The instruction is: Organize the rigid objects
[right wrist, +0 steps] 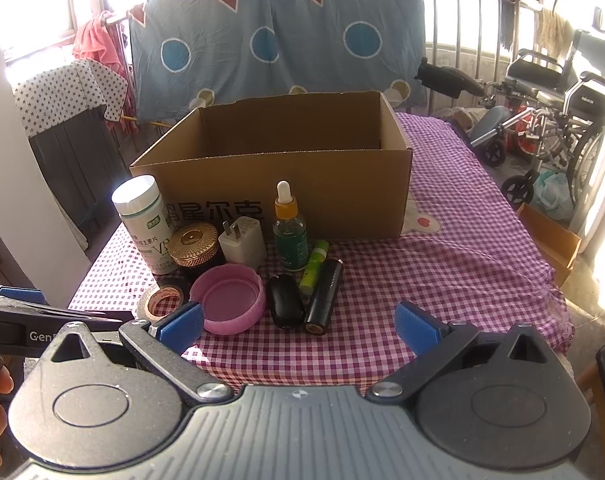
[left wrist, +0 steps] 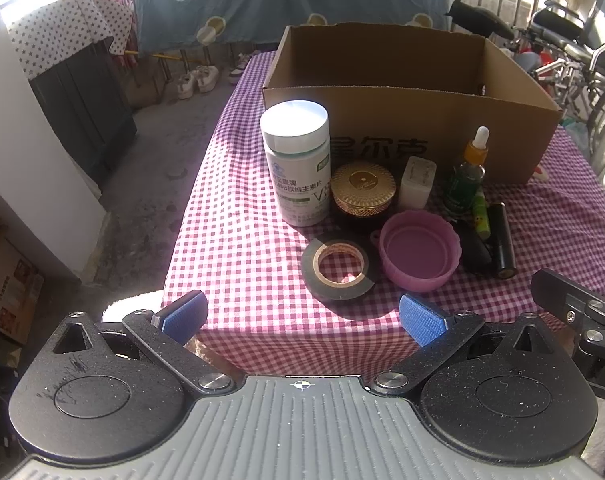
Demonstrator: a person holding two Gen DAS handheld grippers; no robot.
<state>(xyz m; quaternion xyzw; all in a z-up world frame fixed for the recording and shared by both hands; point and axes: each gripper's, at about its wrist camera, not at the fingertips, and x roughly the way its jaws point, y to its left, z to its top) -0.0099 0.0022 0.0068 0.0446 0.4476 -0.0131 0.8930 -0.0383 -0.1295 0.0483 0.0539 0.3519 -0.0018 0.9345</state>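
A blue sheet with round spots (right wrist: 278, 52) hangs across the back of the room. Left of the sheet stands a dark cabinet (right wrist: 78, 160) under a star-print cover (right wrist: 66, 92), with pink clothing (right wrist: 98, 40) above. Below the sheet lies a grey concrete floor (left wrist: 150, 160) with pale shoes (left wrist: 196, 80). Right of the sheet, metal railings (right wrist: 470, 40) front bright windows, and wheelchairs (right wrist: 554, 108) stand in sunlight.

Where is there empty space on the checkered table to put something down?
The widest bare patch of purple checkered tablecloth lies right of the black cylinder, beside the brown cardboard box. A narrower strip lies left of the white pill bottle. It is crowded around the pink round lid and black tape roll.
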